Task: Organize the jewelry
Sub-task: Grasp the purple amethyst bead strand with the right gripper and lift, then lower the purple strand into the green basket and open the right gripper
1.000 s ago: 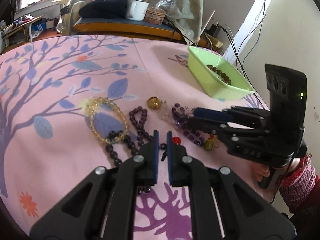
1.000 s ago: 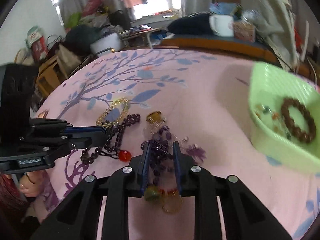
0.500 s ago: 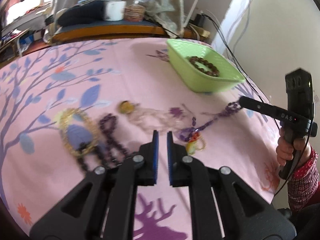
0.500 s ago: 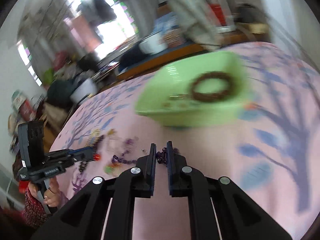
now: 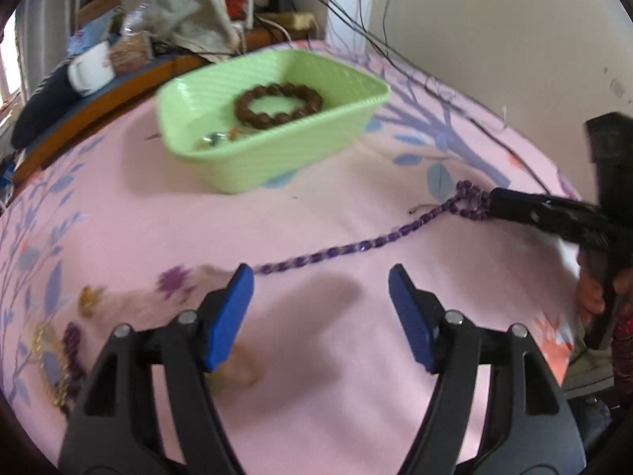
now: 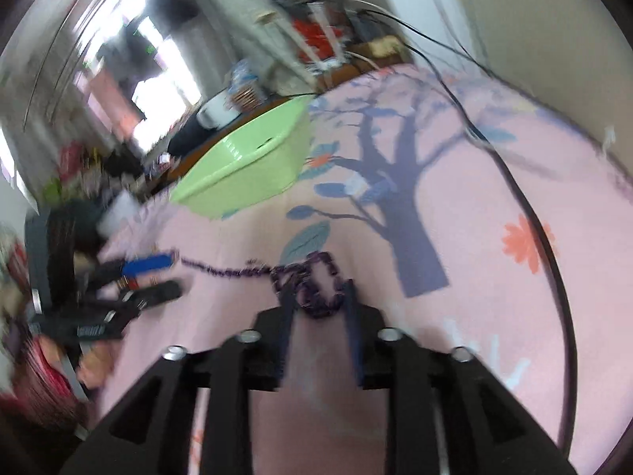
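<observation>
The counter [image 5: 316,356], under a pink cloth printed with trees, filled both views, and the green tray [image 5: 273,150] stood at about eleven o'clock in the left wrist view, already holding a brown bead bracelet [image 5: 277,105] and a few small pieces. The purple bead necklace [image 5: 356,245] lay stretched across the cloth from about nine o'clock toward three o'clock, where its bunched end sat at the tips of the right gripper [image 6: 318,297]. In the blurred right wrist view that gripper's fingers looked a little apart around the bunch; whether they actually pinched it I could not tell. The left gripper [image 5: 320,277] hovered with its fingers spread wide and nothing between them, the strand just beyond its left finger. Other jewelry [image 5: 59,356] remained at eight o'clock. The step in hand seemed to be drawing the necklace free; next it would need lifting and carrying into the tray without snagging.
</observation>
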A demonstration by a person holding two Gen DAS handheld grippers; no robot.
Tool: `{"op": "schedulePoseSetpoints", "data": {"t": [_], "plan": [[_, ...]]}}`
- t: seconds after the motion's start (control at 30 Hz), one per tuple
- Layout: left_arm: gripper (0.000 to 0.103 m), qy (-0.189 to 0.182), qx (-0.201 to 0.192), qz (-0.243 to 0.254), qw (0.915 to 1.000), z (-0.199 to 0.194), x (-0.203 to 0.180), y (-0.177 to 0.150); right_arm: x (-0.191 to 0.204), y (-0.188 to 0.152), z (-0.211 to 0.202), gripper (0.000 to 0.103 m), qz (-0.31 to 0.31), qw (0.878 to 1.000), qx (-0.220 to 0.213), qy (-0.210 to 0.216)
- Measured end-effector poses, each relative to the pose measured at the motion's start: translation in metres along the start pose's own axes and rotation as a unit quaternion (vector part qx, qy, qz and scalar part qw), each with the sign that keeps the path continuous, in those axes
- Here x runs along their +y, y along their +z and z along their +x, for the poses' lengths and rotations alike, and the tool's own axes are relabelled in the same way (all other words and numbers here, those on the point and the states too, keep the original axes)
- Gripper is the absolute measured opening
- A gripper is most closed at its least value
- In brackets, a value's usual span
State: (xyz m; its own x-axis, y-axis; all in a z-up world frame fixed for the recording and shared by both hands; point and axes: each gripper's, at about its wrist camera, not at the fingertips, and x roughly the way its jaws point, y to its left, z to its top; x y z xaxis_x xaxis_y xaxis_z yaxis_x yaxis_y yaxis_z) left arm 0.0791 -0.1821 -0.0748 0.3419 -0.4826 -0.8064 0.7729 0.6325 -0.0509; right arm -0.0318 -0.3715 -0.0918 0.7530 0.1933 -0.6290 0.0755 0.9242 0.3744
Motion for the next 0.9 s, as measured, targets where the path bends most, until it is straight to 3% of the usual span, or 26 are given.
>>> {"op": "schedulePoseSetpoints", "data": {"t": [0.07, 0.13, 0.2, 0.23, 0.27, 0.3, 0.37, 0.5, 0.53, 0.63, 0.73, 0.9], "plan": [[0.068, 0.009, -0.001, 0.009, 0.9999, 0.013, -0.007, 0.007, 0.022, -0.003, 0.005, 0.03, -0.064, 0.998, 0.005, -0.023], [0.066, 0.01, -0.012, 0.032, 0.9994, 0.018, -0.017, 0.009, 0.036, -0.005, 0.013, 0.034, -0.11, 0.993, 0.011, -0.05], [0.039, -0.009, -0.015, 0.046, 0.9988, 0.018, -0.025, 0.013, 0.047, -0.004, 0.021, 0.034, -0.14, 0.988, 0.019, -0.065], [0.034, -0.01, -0.015, 0.048, 0.9987, 0.019, -0.027, 0.015, 0.049, -0.003, 0.024, 0.034, -0.145, 0.987, 0.021, -0.065], [0.023, -0.014, -0.015, 0.051, 0.9985, 0.02, -0.03, 0.016, 0.05, -0.001, 0.027, 0.031, -0.148, 0.986, 0.022, -0.066], [0.011, -0.028, -0.014, 0.05, 0.9982, 0.02, -0.031, 0.016, 0.052, 0.0, 0.03, 0.015, -0.154, 0.986, 0.023, -0.067], [0.009, -0.044, -0.01, 0.042, 0.9981, 0.018, -0.031, 0.014, 0.055, 0.002, 0.033, 0.0, -0.16, 0.984, 0.023, -0.073], [0.008, -0.109, -0.004, 0.004, 0.994, 0.008, -0.025, 0.003, 0.066, -0.003, 0.035, 0.0, -0.147, 0.989, 0.035, -0.008], [0.008, -0.123, -0.006, -0.008, 0.9923, 0.003, -0.022, 0.001, 0.072, -0.004, 0.034, 0.0, -0.134, 0.99, 0.04, 0.025], [0.008, -0.141, -0.028, -0.041, 0.9888, -0.023, -0.005, -0.005, 0.074, 0.007, 0.03, 0.0, -0.092, 0.991, 0.037, 0.09], [0.008, -0.173, -0.056, -0.076, 0.9804, -0.053, 0.018, 0.0, 0.085, 0.031, 0.021, 0.0, -0.064, 0.984, 0.028, 0.162], [0.008, -0.174, -0.125, -0.098, 0.9718, -0.104, 0.046, 0.037, 0.117, 0.094, 0.006, 0.0, -0.076, 0.977, -0.017, 0.2]]}}
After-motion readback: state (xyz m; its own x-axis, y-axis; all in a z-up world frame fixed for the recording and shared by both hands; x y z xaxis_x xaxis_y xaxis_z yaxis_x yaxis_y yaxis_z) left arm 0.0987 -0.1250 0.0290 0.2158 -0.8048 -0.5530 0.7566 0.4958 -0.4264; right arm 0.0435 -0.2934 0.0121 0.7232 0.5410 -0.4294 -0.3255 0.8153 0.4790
